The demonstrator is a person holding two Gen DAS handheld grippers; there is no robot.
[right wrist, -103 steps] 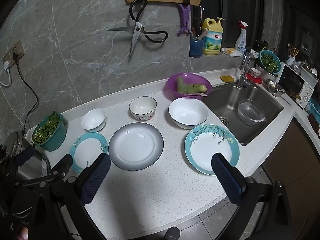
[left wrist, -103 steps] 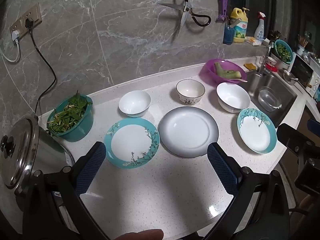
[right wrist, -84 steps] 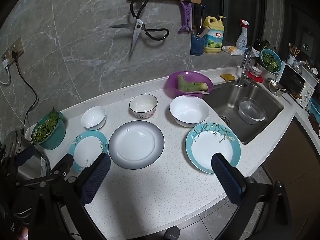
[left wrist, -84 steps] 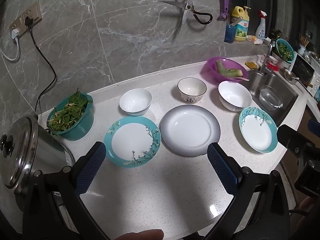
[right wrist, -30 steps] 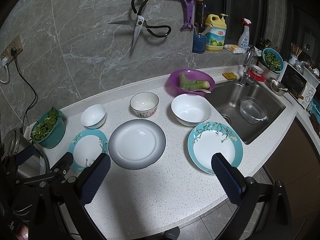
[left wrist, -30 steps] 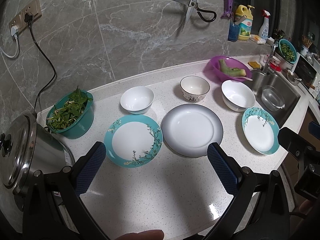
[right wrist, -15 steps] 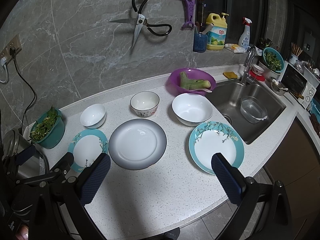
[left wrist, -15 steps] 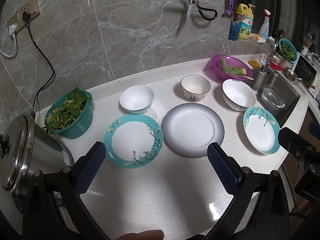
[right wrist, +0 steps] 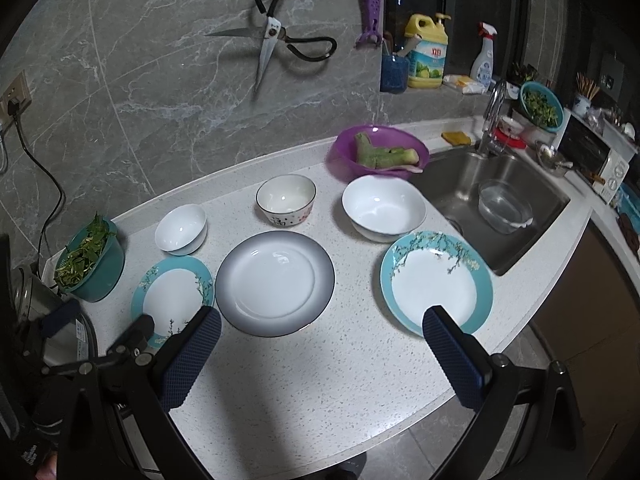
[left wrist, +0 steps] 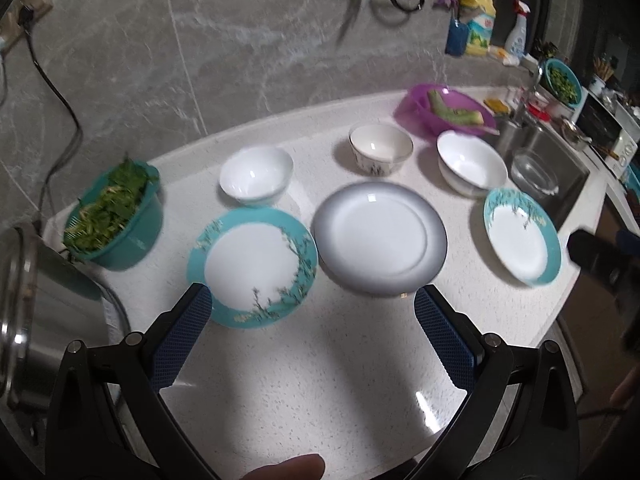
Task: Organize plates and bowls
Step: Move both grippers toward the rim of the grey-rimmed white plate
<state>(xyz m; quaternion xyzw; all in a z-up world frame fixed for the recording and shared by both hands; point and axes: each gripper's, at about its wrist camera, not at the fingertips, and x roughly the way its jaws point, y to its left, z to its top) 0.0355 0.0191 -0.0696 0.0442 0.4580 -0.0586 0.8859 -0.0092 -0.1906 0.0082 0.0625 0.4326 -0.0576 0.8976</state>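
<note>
Resting on the countertop (right wrist: 320,380): three plates in a near row and three bowls in a row behind them, none stacked.
Grey-rimmed plate (right wrist: 275,282): set at the centre of the near row; taken as the clock centre in the right wrist view.
Small teal plate (left wrist: 253,265): placed at 9 o'clock, its rim just beside the grey-rimmed plate; contact cannot be told.
Large teal plate (right wrist: 436,282): placed at 3 o'clock, apart from the grey-rimmed plate, near the counter edge.
Small white bowl (right wrist: 181,229): found at 10 o'clock, upright.
Patterned bowl (right wrist: 286,200): found at 12 o'clock, upright.
Large white bowl (right wrist: 383,208): found at 2 o'clock, upright, just behind the large teal plate.
Left gripper (left wrist: 310,336): held above the near counter edge, jaws wide apart, nothing between the pads; one fingertip is seen close to the small teal plate's near rim.
Right gripper (right wrist: 320,354): held above the near edge, jaws wide apart, nothing gripped.
Purple basin (right wrist: 378,154): located at 1 o'clock, a green vegetable inside.
Sink (right wrist: 500,196): located at 2 o'clock, a clear bowl inside.
Teal colander (right wrist: 90,262): located at 9 o'clock, filled with greens.
Scissors (right wrist: 276,46): hung on the wall at 12 o'clock.
</note>
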